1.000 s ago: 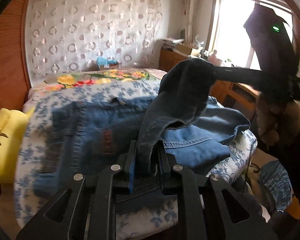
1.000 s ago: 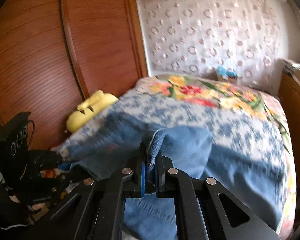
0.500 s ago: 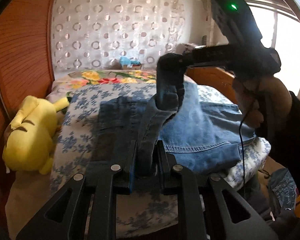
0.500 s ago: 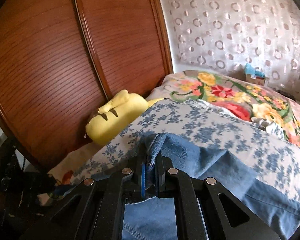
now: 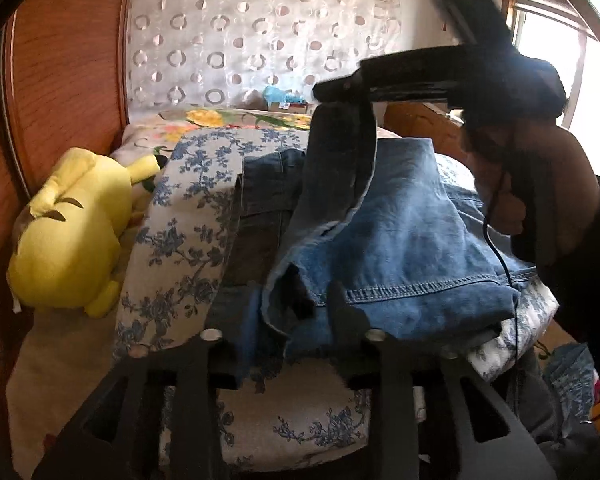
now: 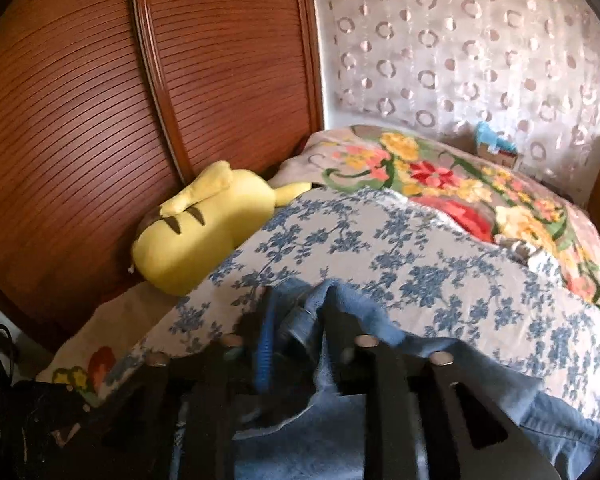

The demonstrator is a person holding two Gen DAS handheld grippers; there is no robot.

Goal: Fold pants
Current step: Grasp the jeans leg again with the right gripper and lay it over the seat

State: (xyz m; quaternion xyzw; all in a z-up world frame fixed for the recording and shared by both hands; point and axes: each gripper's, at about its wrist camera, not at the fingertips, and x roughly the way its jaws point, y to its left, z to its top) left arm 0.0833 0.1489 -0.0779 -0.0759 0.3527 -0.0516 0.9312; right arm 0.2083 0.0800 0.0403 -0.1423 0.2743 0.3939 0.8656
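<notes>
Blue denim pants (image 5: 400, 248) lie bunched on a blue-flowered bedspread (image 5: 180, 220). My left gripper (image 5: 296, 300) now stands open, and the denim edge it held hangs loose between its fingers. In the left wrist view my right gripper (image 5: 340, 90) is above the pants, with a dark strip of denim hanging from its tips. In the right wrist view my right gripper (image 6: 292, 320) has its fingers spread, with a fold of the pants (image 6: 340, 420) slack between them.
A yellow plush toy (image 5: 72, 236) lies at the bed's left side against a wooden wardrobe (image 6: 100, 100). A floral blanket (image 6: 460, 184) covers the far bed. A patterned curtain (image 5: 260, 32) hangs behind. A window (image 5: 580, 60) is at the right.
Both grippers carried the pants edge leftward over the bed, then opened. The denim that was clamped now sits loose between the spread fingers.
</notes>
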